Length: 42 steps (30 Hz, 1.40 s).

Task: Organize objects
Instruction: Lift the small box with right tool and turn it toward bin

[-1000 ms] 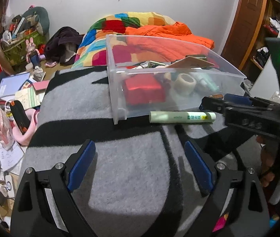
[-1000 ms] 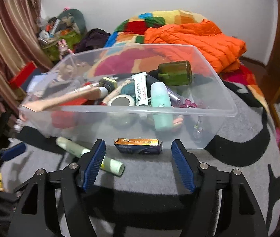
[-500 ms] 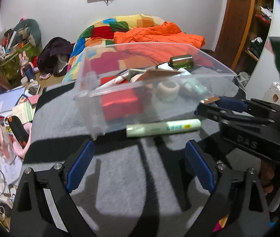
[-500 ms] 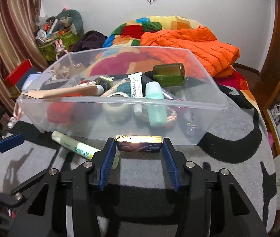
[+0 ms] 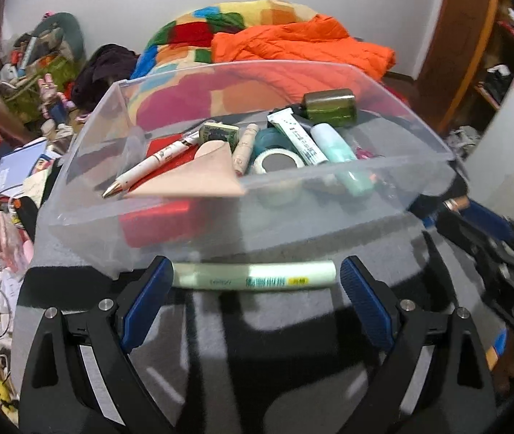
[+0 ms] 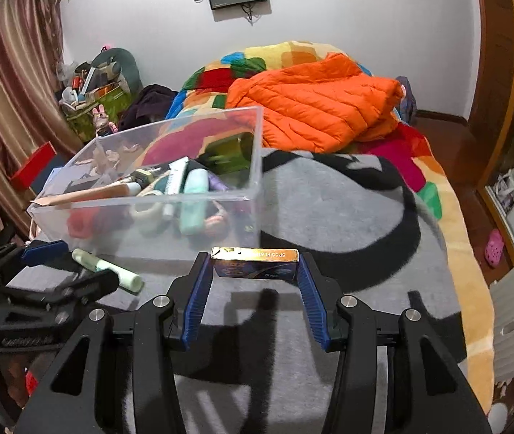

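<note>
Since a second ago my right gripper [image 6: 255, 282] has narrowed from straddling the small box [image 6: 255, 264] to clamping it end to end between its blue pads; the box now sits raised in front of the clear plastic bin [image 6: 148, 199], no longer lying against the bin's base. My left gripper [image 5: 255, 289] has come forward over the same interval: the pale green tube [image 5: 253, 277], formerly well ahead of it, now lies crosswise between its jaws.

Left jaws: apart. The tube spans nearly the whole gap, its ends just beside the pads; I cannot tell whether either pad touches it. The tube lies on the grey and black blanket [image 5: 293, 361], close against the bin's front wall.

Obstructions: the bin stands directly ahead of both grippers. In the left view, its near rim rises behind the tube.

Bin contents: a white pen [image 5: 148, 164], a beige card [image 5: 199, 177], a red box [image 5: 155, 217], a roll of tape [image 5: 278, 162], a white tube [image 5: 296, 139], a mint bottle [image 5: 336, 152] and a dark green jar [image 5: 331, 106].

Surroundings: an orange jacket [image 6: 315, 105] lies behind the bin on a multicoloured cover [image 6: 434, 166]. Clutter occupies the floor at left.
</note>
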{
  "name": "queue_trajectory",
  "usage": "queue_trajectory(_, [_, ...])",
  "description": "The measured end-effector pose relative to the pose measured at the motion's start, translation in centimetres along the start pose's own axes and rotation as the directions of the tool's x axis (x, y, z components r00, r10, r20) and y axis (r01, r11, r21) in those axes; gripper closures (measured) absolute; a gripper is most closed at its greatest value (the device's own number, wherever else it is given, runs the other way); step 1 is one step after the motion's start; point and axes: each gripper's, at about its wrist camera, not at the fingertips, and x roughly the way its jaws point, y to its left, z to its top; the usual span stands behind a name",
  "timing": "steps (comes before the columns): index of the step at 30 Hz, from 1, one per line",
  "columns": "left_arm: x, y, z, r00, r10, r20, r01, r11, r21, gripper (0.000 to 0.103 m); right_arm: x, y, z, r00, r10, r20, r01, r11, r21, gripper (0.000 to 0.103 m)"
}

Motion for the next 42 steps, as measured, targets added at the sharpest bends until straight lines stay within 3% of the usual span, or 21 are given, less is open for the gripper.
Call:
queue_trajectory(5, [1.3, 0.0, 0.0, 0.999, 0.049, 0.003, -0.049, 0.995, -0.088, 0.007, 0.3, -0.4, -0.5, 1.000, 0.017, 0.002, -0.017, 1.000, 0.014, 0.058])
queue_trajectory(8, [1.5, -0.1, -0.2, 0.998, 0.064, 0.008, -0.063, 0.994, -0.093, 0.006, 0.2, -0.4, -0.6, 1.000, 0.029, 0.005, -0.029, 1.000, 0.012, 0.058])
queue_trajectory(11, [1.2, 0.1, -0.8, 0.998, 0.056, 0.015, -0.055, 0.995, -0.089, 0.006, 0.0, -0.1, -0.9, 1.000, 0.030, 0.009, -0.030, 1.000, 0.005, 0.058])
queue_trajectory(14, [1.1, 1.6, -1.8, 1.000, 0.004, -0.015, -0.006, 0.992, -0.125, 0.005, 0.0, 0.2, -1.0, 0.999, 0.031, 0.009, -0.031, 0.999, -0.009, 0.058])
queue_trajectory(15, [1.4, 2.3, -2.1, 0.999, -0.002, -0.052, -0.006, 0.990, -0.143, 0.009, 0.0, 0.4, -1.1, 1.000, 0.030, 0.008, -0.030, 0.999, -0.014, 0.058])
queue_trajectory(17, [0.8, 2.7, -2.9, 0.998, 0.048, -0.044, -0.052, 0.993, -0.104, 0.014, 0.0, 0.5, -1.2, 0.999, 0.032, 0.009, -0.032, 0.999, -0.022, 0.058])
queue_trajectory(22, [-1.2, 3.4, -4.4, 0.998, -0.046, -0.052, 0.041, 0.996, -0.081, 0.015, 0.0, 1.1, -1.3, 0.999, 0.035, 0.006, -0.035, 0.999, -0.039, 0.058])
queue_trajectory(28, [-1.3, 5.2, -3.7, 0.994, -0.097, -0.048, 0.092, 0.990, -0.105, 0.013, 0.2, 2.0, -1.5, 0.999, 0.041, -0.006, -0.041, 0.997, -0.072, 0.058])
queue_trajectory(35, [-0.9, 7.5, -2.8, 0.998, -0.061, -0.025, 0.058, 0.993, -0.105, 0.012, 0.5, 3.4, -1.6, 0.998, 0.053, -0.020, -0.055, 0.991, -0.124, 0.058])
queue_trajectory(42, [-0.5, 6.6, -1.8, 0.997, -0.079, 0.008, 0.079, 0.997, -0.013, 0.012, 2.2, 6.3, -1.4, 0.995, 0.075, -0.063, -0.086, 0.978, -0.190, 0.058])
